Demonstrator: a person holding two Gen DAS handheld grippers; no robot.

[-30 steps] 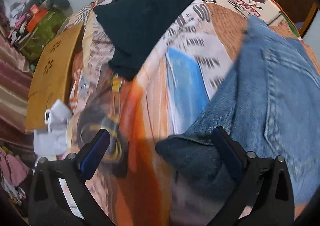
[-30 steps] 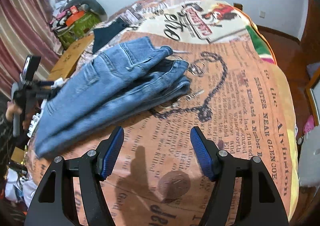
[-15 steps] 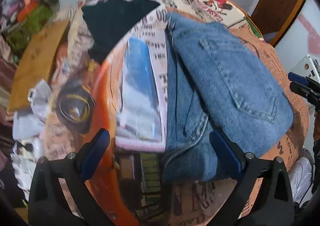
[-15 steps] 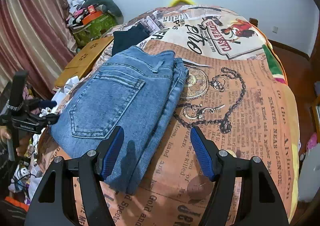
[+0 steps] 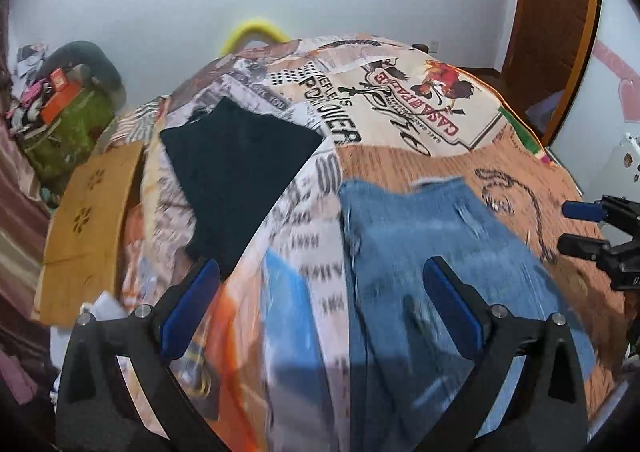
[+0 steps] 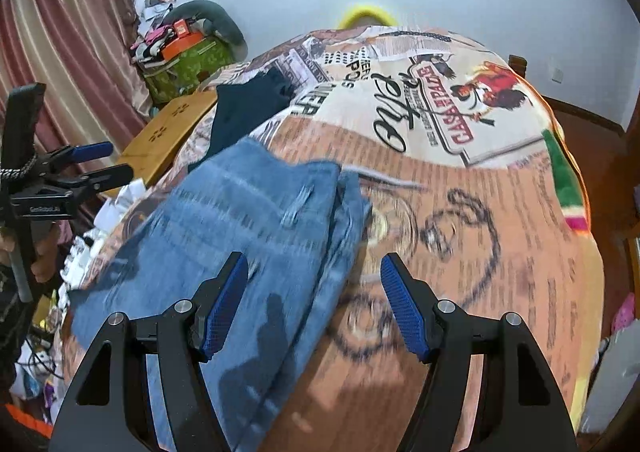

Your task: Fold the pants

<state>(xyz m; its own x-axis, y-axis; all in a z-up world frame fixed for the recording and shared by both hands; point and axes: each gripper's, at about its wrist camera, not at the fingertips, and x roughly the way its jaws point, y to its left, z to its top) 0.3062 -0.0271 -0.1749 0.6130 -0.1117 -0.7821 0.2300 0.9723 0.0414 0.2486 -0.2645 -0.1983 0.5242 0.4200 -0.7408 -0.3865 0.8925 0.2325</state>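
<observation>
Folded blue jeans lie flat on the printed bedspread. My left gripper hangs open above the jeans' left edge, nothing between its blue pads. My right gripper is open too, above the jeans' right edge, empty. Each gripper shows in the other's view: the right gripper at the far right, the left gripper at the far left, held by a hand. Both views are motion-blurred.
A dark folded garment lies on the bed beyond the jeans. A wooden board and white paper sit off the bed's left side. A green bag stands by the curtain. A wooden door is at right.
Both grippers have pulled back and up from the jeans, so more of the bed and wall shows. The jeans, bunched and held up a second ago, now lie flat, folded.
</observation>
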